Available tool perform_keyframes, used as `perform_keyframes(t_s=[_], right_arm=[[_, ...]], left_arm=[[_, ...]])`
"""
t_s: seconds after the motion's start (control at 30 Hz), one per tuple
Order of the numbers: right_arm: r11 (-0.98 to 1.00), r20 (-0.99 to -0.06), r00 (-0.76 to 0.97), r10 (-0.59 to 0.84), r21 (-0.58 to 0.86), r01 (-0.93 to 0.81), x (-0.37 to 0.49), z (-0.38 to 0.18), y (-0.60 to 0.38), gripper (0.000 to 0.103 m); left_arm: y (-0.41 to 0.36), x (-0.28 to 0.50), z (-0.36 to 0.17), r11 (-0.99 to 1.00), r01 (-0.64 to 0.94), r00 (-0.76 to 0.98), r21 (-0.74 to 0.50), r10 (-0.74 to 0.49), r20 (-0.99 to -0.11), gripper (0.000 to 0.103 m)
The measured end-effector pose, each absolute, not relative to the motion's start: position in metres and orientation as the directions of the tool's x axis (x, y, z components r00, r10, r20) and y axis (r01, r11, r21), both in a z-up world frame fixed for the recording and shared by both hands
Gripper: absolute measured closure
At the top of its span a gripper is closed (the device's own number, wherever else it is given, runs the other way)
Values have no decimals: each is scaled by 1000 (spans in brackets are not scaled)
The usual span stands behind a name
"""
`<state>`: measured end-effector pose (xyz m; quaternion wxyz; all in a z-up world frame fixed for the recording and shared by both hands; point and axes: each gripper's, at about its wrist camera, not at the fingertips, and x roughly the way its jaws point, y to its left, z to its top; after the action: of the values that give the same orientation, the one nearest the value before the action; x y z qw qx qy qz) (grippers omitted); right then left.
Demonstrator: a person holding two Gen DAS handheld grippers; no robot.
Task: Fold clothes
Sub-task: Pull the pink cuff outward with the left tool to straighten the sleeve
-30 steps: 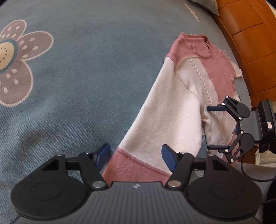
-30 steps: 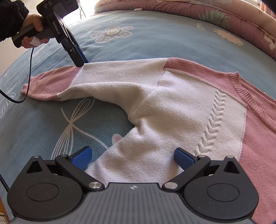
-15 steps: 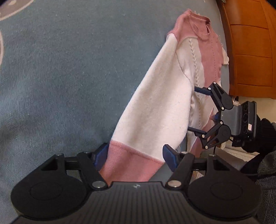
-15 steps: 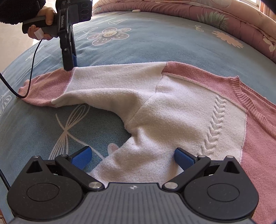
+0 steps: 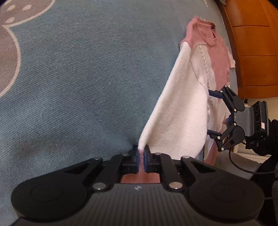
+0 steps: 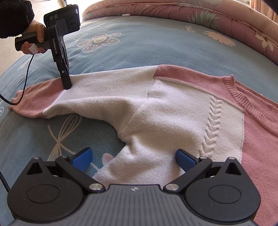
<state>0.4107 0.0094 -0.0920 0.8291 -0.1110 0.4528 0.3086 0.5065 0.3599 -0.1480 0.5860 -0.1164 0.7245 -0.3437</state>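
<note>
Fuzzy knit sweater, woven cotton bedsheet, matt black plastic tongs, glossy wooden cabinet

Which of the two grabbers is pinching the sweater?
The left gripper: its blue pads are shut on the sweater sleeve. The right gripper stays wide open.

Sweater flat on bedspread

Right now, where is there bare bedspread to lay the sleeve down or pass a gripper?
Free: the blue bedspread between the sweater and the pink quilt, and the pocket under the sleeve. Crowded: the cuff, pinched by the left gripper, and the hem beneath the open right gripper.
</note>
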Motion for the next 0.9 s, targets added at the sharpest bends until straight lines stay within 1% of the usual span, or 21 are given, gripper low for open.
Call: perform_keyframes(t_s=[0.13,0.3,0.47,0.5,0.53,0.7,0.8,0.83,0.9], right_arm=[[768,-823,398,405,71,-636,406,-92,8,0],[770,-827,399,396,62,-635,400,-89,1,0],[781,-822,408,397,69,-621,392,-85,-4,0],[782,-821,409,397,69,-619,391,-85,-4,0],[783,-821,410,398,71,-619,390,-84,-4,0],[779,-815,405,415,88,-621,388,-80,-6,0],[778,-811,405,422,94,-621,387,-77,-11,0],[780,-812,405,420,95,-619,387,-77,-13,0],[785,-816,404,415,96,-613,388,-77,-18,0]], left_arm=[[355,496,-134,765,287,-221,-576,-532,-817,92],[354,498,-124,796,309,-171,-520,-491,-854,96],[353,500,-114,825,327,-120,-462,-448,-886,96],[353,500,-112,830,330,-110,-450,-440,-891,96],[352,501,-110,835,333,-100,-438,-431,-897,93],[351,503,-100,859,346,-48,-377,-385,-922,91],[370,492,-85,887,252,42,-386,-409,-912,77],[378,486,-79,893,234,68,-385,-410,-910,67],[392,471,-69,918,208,115,-338,-366,-923,57]])
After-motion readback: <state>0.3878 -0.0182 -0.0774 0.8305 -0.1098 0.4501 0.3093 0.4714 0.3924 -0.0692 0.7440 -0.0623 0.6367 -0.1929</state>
